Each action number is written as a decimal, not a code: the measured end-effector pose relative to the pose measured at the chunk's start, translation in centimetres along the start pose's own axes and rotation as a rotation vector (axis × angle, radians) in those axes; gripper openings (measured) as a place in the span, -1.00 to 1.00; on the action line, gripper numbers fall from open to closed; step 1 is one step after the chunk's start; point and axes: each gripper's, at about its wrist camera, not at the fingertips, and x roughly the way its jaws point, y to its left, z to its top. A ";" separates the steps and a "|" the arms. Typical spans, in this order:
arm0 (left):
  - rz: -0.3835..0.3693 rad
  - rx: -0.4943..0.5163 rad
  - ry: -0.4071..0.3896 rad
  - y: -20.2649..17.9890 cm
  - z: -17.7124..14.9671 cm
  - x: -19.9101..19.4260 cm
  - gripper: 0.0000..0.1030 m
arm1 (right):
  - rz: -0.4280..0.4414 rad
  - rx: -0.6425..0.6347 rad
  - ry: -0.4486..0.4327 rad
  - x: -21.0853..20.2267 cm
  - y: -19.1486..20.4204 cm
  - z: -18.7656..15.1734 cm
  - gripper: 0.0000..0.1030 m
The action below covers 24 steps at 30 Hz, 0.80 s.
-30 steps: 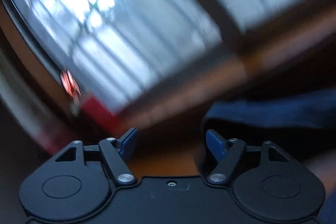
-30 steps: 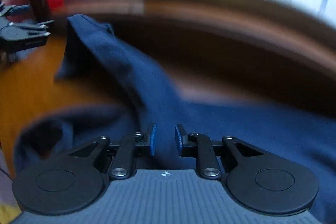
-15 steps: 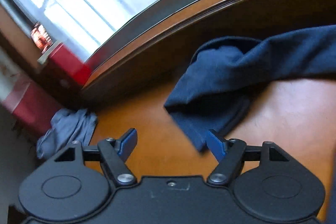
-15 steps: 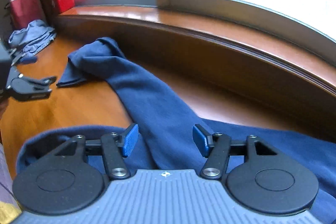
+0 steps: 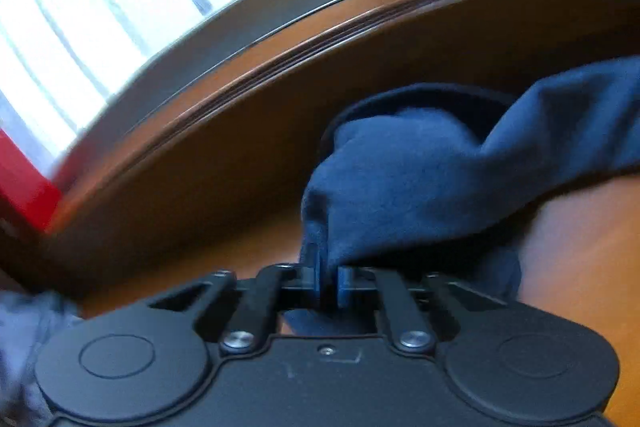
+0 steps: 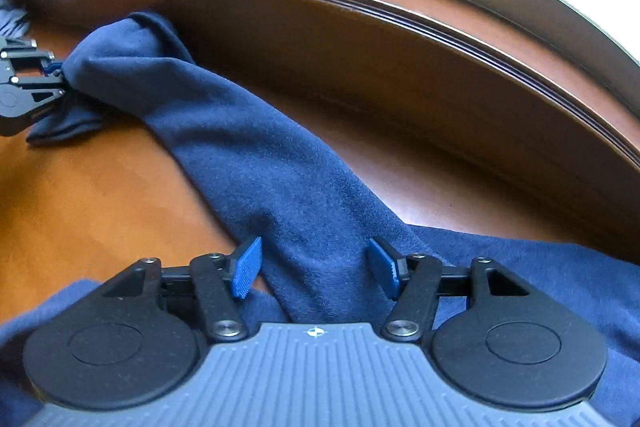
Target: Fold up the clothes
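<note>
Left wrist view: left gripper (image 5: 329, 281), jaws clamped together on the cuff end of the navy sleeve (image 5: 420, 187); half a second earlier the jaws stood wide apart short of the cloth, which then lay untouched on the wooden floor (image 5: 580, 247). Sleeve end is now seen bunched and drawn to the pads. Window ledge (image 5: 280, 67) is noted behind.

Right wrist view: right gripper (image 6: 316, 269), jaws apart, just been closing, sleeve cloth lying between them and not pressed. Navy garment (image 6: 260, 163) is spread across the floor below the ledge, the sleeve running to the left gripper (image 6: 28, 87).

Handling, as judged: soft, light, limp knit; best taken at cuff, hem or seam, where layers are thick
</note>
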 end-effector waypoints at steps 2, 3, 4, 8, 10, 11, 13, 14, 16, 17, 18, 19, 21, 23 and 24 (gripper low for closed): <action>0.084 -0.009 -0.096 0.4 1.4 -1.7 -0.88 | -0.060 0.032 -0.066 -1.5 0.3 0.6 -0.76; 0.126 -0.037 -0.163 1.3 2.6 -3.5 -0.88 | -0.106 0.052 -0.120 -2.7 0.5 1.0 -0.76; 0.151 -0.081 -0.230 2.8 3.7 -5.6 -0.88 | -0.148 0.078 -0.179 -4.0 0.5 1.4 -0.76; 0.381 -0.115 -0.448 6.8 6.1 -12.4 -0.82 | -0.128 0.232 -0.463 -11.2 0.4 1.8 -0.76; 0.454 -0.082 -0.442 7.5 5.9 -13.0 -0.73 | -0.071 0.201 -0.464 -10.9 1.7 2.0 -0.70; 0.468 -0.065 -0.398 7.6 5.4 -12.3 -0.54 | -0.043 0.174 -0.442 -10.2 2.5 2.2 -0.66; 0.455 -0.009 -0.238 7.5 3.9 -9.6 0.33 | -0.011 0.120 -0.359 -7.6 4.4 2.2 -0.47; 0.432 0.012 -0.146 7.4 2.5 -7.9 0.58 | -0.006 0.095 -0.305 -5.9 5.4 2.2 -0.43; 0.400 0.025 0.002 6.7 -0.5 -5.6 0.54 | -0.041 0.067 -0.212 -3.4 7.0 1.6 -0.43; 0.381 0.022 0.059 6.4 -2.0 -5.1 0.54 | -0.065 0.062 -0.191 -3.1 7.5 1.1 -0.43; 0.359 0.009 0.104 6.1 -3.4 -5.0 0.54 | -0.079 0.062 -0.191 -3.5 7.7 0.5 -0.38; 0.339 -0.013 0.135 5.9 -4.6 -5.3 0.54 | -0.079 0.069 -0.204 -4.2 7.5 -0.3 -0.22; 0.263 -0.073 0.176 5.3 -6.6 -6.3 0.54 | -0.085 0.101 -0.236 -6.2 6.6 -2.1 0.17; 0.147 -0.122 0.185 4.3 -7.7 -8.1 0.54 | -0.115 0.147 -0.261 -8.2 5.1 -4.2 0.26; 0.092 -0.130 0.181 3.2 -8.0 -9.2 0.54 | -0.139 0.171 -0.261 -9.2 4.1 -5.4 0.26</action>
